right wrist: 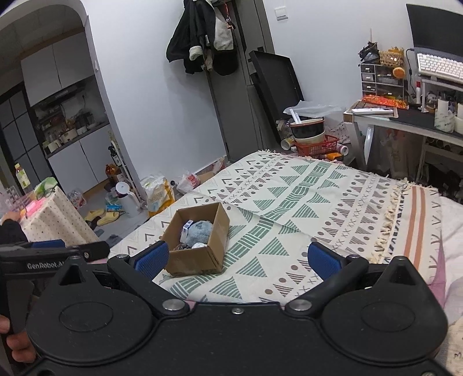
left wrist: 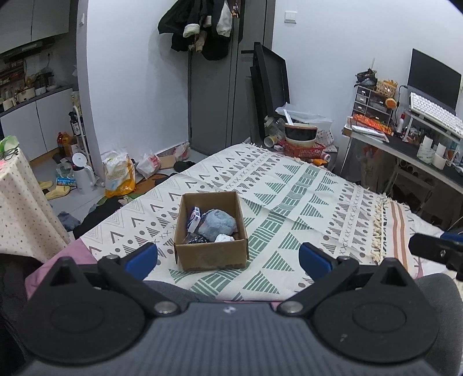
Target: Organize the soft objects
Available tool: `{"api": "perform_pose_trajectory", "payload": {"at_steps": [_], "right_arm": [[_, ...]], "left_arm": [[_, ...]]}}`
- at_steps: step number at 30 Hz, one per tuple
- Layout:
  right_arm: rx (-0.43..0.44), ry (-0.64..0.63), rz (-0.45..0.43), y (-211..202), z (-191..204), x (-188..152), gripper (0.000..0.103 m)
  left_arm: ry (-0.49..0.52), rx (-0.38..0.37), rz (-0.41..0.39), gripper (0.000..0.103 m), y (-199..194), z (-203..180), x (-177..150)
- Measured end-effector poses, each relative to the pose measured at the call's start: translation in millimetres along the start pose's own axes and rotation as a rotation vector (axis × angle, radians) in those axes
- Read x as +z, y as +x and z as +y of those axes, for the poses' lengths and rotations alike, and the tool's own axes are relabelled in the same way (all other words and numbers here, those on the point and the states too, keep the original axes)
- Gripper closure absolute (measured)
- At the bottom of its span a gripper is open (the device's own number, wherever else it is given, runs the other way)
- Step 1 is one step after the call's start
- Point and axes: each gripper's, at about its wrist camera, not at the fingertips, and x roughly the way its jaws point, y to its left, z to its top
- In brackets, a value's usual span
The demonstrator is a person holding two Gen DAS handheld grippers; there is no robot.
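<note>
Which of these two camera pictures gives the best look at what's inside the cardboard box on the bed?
The left wrist view. It faces the cardboard box nearly square-on, showing the fluffy blue-grey cloth and smaller items around it. The right wrist view sees the box at an angle, with the right gripper's finger overlapping its near corner.

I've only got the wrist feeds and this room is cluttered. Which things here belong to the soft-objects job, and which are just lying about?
Job:
- cardboard box on the patterned blanket
- blue fluffy item in it
- small white item in it
- left gripper and right gripper, both open

Lying about:
- hanging coats
- red basket with bowls
- keyboard
- yellow slippers
</note>
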Motion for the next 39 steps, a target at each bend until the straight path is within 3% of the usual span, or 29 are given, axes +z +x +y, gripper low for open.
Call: {"api": "perform_pose_trajectory", "payload": {"at_steps": [39], "right_arm": [[-0.039, 0.013, -0.015, -11.8, -3.8, -15.4, 0.0]], "left_arm": [[-0.008, -0.005, -0.014, 0.0, -12.1, 3.7, -14.0]]}}
